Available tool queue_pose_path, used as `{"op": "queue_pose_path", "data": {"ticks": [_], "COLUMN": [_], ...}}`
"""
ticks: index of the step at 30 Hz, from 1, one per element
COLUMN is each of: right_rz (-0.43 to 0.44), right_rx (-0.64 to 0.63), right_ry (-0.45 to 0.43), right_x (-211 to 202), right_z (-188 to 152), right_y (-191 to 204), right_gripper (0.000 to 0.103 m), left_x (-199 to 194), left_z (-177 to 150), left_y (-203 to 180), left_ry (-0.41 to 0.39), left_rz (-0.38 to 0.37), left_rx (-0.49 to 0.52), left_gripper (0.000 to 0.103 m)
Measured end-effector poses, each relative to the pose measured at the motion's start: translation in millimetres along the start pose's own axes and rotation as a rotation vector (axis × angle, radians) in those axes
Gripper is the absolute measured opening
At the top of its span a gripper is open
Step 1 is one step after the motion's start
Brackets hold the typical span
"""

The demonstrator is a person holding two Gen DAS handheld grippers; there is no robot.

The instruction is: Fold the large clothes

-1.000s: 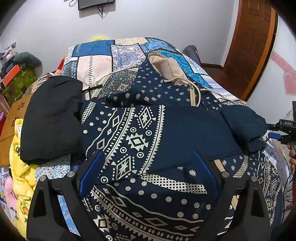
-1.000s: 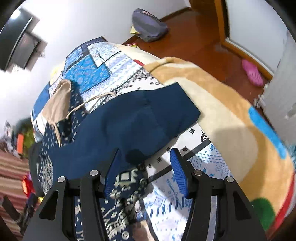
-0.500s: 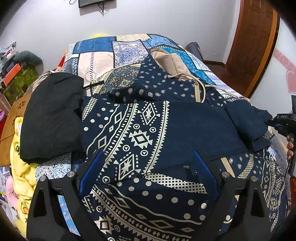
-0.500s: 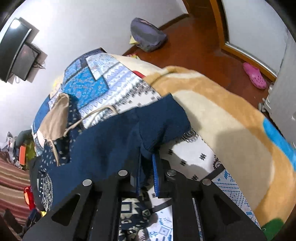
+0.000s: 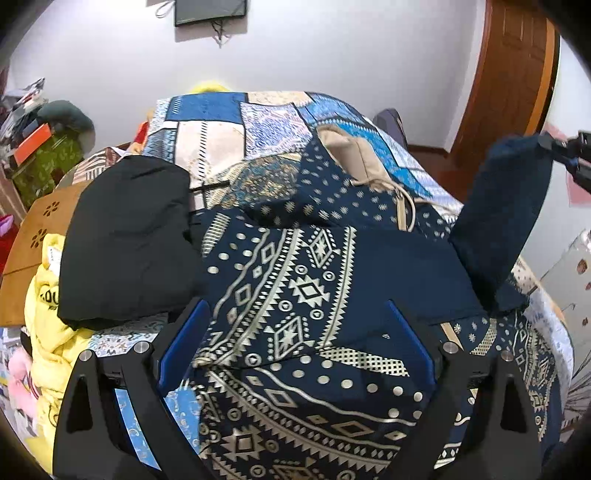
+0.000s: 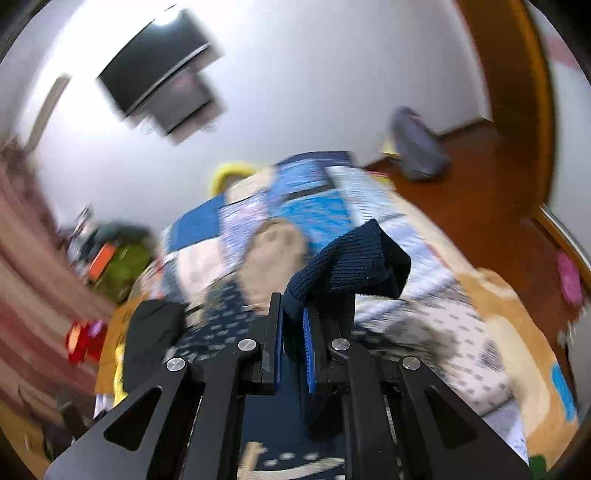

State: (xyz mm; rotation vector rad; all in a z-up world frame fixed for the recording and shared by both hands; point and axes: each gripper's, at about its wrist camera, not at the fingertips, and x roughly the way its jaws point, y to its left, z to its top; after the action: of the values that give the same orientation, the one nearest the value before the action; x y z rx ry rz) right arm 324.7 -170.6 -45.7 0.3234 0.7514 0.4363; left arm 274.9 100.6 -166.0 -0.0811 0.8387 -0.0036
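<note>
Hoodie lies spread on bed, centre frame. Right tongs clamp navy sleeve cuff, raised at right edge. Left tongs wide, empty, over hem. Folding barely begun: sleeve, body remain.

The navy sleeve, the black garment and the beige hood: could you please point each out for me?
navy sleeve [image 5: 502,221]: left wrist view, mid-length of the raised sleeve.
black garment [image 5: 129,236]: left wrist view, its middle.
beige hood [image 5: 351,155]: left wrist view, its lining.

Wall-mounted screen, wooden door
</note>
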Motion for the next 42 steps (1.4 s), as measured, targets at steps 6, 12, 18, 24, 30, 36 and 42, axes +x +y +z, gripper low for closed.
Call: {"op": "queue_pose_path", "data": {"ticks": [6,12,18,24,30,36,42], "right_rz": [0.104,0.114,0.028,0.030,0.074,0.021,-0.166], "right_rx": [-0.127,-0.237,-0.424,-0.469,-0.414,-0.402,-0.434], "right_ry": [0.160,0.384,0.534,0.684,0.621,0.472,0.312], "right_x": [64,139,180,188,155,102,58], "right_z": [-23,-84,-137,-151,-125,-88,-70], "right_y": [81,127,151,155,148,115,62], "right_gripper": [0.008,0.009,0.013,0.033,0.034,0.037,0.045], "left_x": [-21,-35,-43,-42,-34,-18,16], "left_z": [-11,-27,-46,-54,-47,-31,-12], "left_y": [27,61,86,97,91,66,40], "left_ry": [-0.026,-0.025,-0.006,0.015,0.041,0.063,0.094], "left_rz": [0.008,0.035,0.055,0.070,0.051,-0.036,-0.128], "left_rx": [-0.042,-0.103,-0.167,-0.198,-0.200,-0.180,-0.193], "left_gripper": [0.095,0.095,0.095,0.095,0.095,0.095,0.088]}}
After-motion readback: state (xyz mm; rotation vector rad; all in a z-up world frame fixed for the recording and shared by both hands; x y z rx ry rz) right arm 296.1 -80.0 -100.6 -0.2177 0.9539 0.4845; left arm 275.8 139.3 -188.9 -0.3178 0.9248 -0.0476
